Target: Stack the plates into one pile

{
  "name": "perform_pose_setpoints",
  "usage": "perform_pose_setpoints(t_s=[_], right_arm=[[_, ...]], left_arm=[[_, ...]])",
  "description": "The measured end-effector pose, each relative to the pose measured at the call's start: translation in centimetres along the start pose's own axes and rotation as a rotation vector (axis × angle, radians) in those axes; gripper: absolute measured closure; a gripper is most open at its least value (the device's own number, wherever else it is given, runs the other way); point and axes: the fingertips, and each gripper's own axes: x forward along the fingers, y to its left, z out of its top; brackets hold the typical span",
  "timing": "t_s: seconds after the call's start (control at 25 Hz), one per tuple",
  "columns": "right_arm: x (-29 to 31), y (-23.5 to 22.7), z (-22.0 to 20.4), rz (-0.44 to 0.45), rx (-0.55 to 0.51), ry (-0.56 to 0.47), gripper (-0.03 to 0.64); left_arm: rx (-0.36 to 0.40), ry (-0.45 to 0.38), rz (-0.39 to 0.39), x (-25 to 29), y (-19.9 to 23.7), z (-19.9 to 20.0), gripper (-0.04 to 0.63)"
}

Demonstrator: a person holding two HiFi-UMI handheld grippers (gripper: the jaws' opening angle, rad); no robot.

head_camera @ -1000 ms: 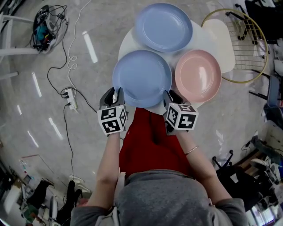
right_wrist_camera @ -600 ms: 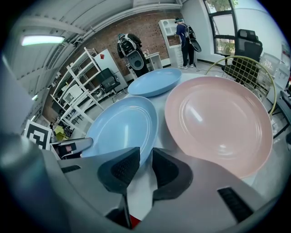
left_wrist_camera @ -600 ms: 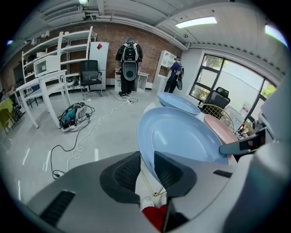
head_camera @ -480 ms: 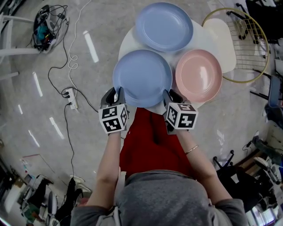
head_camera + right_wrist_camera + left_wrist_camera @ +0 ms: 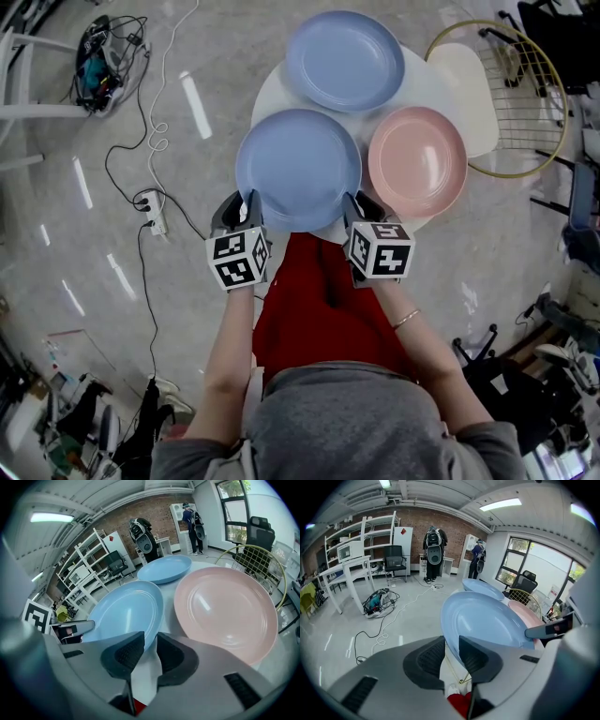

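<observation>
Head view: near-edge plate [image 5: 298,169], far-edge plate [image 5: 345,58], pink plate [image 5: 417,161] unstacked.
Left tongs [image 5: 242,201]: just closed on near-edge plate.
Right tongs [image 5: 359,202]: clamped likewise.

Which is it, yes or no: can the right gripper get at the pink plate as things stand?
Probably not at once: the right gripper looks closed on the rim of the near blue plate. The pink plate lies bare beside it, nothing between, so once freed the way looks open.

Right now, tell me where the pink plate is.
In the head view, the pink plate lies on the white table, right side, beside the nearer blue plate.
</observation>
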Motion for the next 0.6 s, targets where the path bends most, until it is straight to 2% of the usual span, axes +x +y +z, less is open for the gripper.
perform_pose_setpoints(t_s=[0.36,0.6], right_arm=[[-1.7,1.7,2.1,0.029,-0.05,-0.07,0.518],[-3.3,1.3,4.8,0.025,-0.051,-0.138,0.518]], left_arm=[[-0.018,-0.07,0.032,-2.1,0.5,2.1,0.499],[0.009,-0.127,0.023,-2.8,-0.6,5.2,0.499]])
